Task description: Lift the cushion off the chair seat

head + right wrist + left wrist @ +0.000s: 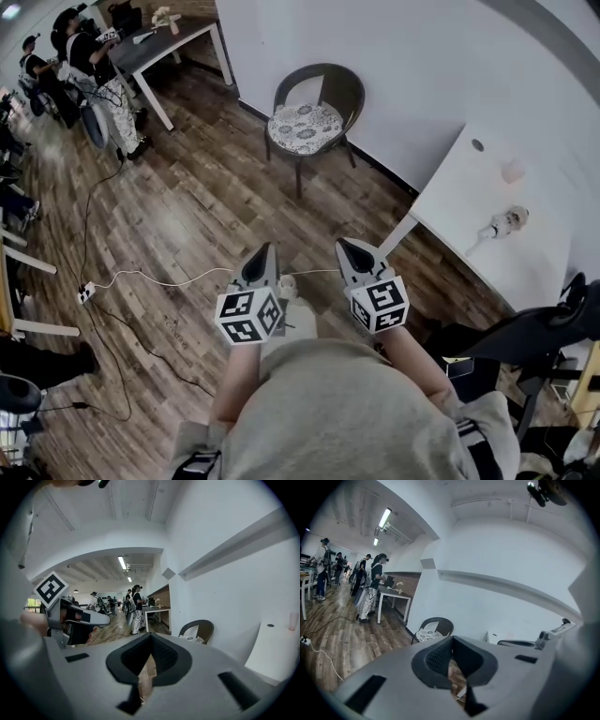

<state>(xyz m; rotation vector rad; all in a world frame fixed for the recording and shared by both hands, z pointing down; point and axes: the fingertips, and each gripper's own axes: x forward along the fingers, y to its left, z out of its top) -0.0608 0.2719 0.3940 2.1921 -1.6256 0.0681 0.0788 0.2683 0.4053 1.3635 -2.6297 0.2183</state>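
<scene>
left gripper closed and empty, right gripper closed and empty, cushion on chair well apart

No legible text, labels or numbers anywhere.

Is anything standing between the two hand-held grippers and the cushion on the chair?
Nothing stands in the way. Only wooden floor separates the left hand-held gripper and right hand-held gripper from the cushion on the chair; a thin white cable lies flat on it near them.
</scene>
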